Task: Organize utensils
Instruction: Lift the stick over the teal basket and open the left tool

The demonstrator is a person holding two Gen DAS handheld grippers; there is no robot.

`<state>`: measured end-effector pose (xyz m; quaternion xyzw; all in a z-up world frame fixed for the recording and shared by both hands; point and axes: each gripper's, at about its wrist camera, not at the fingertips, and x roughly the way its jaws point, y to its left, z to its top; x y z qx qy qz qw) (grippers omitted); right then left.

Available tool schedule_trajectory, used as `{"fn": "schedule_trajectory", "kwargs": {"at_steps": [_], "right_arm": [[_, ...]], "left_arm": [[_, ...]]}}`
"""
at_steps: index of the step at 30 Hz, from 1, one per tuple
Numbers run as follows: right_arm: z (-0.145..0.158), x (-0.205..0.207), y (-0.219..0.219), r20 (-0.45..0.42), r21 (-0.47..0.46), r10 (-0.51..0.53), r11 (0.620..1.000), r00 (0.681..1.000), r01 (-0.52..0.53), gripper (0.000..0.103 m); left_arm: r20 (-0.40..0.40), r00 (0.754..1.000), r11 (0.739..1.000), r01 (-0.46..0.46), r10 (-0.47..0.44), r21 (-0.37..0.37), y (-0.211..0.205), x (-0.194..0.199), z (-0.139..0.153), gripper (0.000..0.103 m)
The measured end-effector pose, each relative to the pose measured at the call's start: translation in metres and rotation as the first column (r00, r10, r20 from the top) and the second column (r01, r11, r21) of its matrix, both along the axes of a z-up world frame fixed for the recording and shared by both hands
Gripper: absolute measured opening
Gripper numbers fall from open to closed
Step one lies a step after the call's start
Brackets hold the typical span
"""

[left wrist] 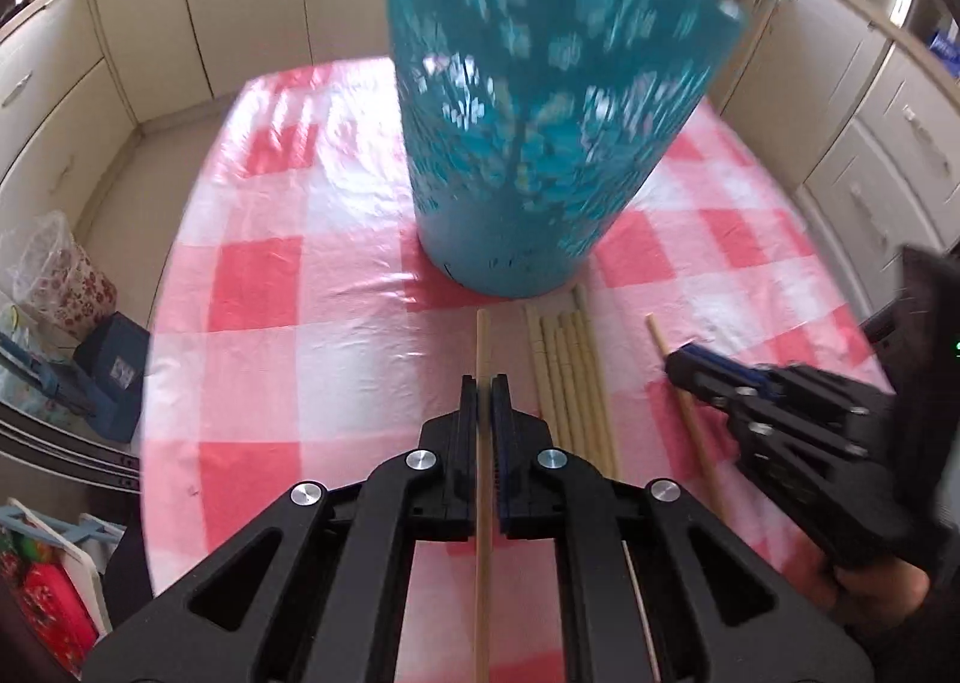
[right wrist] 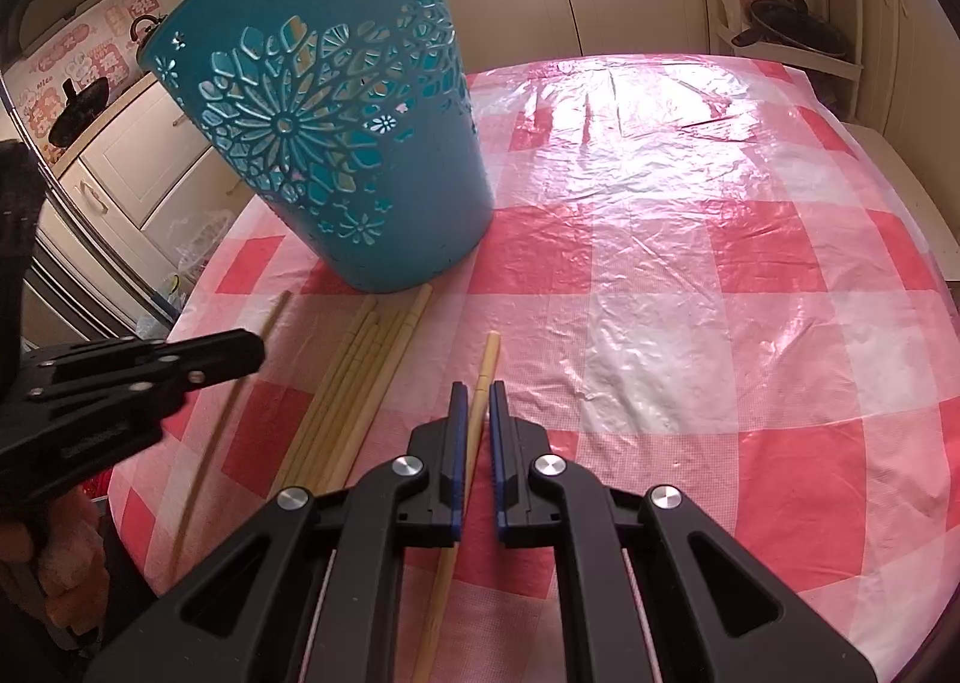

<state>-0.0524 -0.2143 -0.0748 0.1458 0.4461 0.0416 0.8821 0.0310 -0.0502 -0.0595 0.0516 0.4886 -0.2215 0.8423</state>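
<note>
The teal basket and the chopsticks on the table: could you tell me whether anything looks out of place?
Nothing stands out: the teal basket stands upright, and the loose chopsticks lie bundled together before it.

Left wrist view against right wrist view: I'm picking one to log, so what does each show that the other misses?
Only the left wrist view shows the clear plastic bag beside the table. Only the right shows the wire rack holding a dark pan. Both share the teal cut-out plastic bin, the bundle of pale wooden chopsticks, and each hand-held gripper, left and right, shut on one chopstick.
</note>
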Motion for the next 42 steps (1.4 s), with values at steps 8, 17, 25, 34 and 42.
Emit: {"fn": "schedule_trajectory", "kwargs": {"at_steps": [8,17,25,34,42], "right_arm": [[0.000,0.000,0.001,0.001,-0.005,0.000,1.000,1.000,0.000,0.007],[0.000,0.000,0.001,0.001,-0.001,0.000,1.000,1.000,0.000,0.008],[0.001,0.000,0.003,0.008,-0.001,0.022,1.000,1.000,-0.022,0.016],[0.001,0.001,0.007,0.012,-0.007,0.036,0.999,0.999,-0.035,0.020],[0.001,0.000,-0.001,0.012,0.018,0.040,0.999,0.999,-0.040,0.021]], "left_arm": [[0.248,0.969,0.956,0.056,0.018,-0.288,0.037,-0.022,0.144,0.004],[0.478,0.856,0.903,0.033,0.196,-0.428,-0.004,0.032,0.216,0.005],[0.531,0.776,0.907,-0.122,0.340,-0.403,-0.037,0.096,0.178,0.005],[0.505,0.819,0.949,-0.146,0.274,-0.279,-0.054,0.100,0.127,0.005],[0.476,0.835,0.956,-0.186,0.276,-0.226,-0.031,0.078,0.121,0.054]]}}
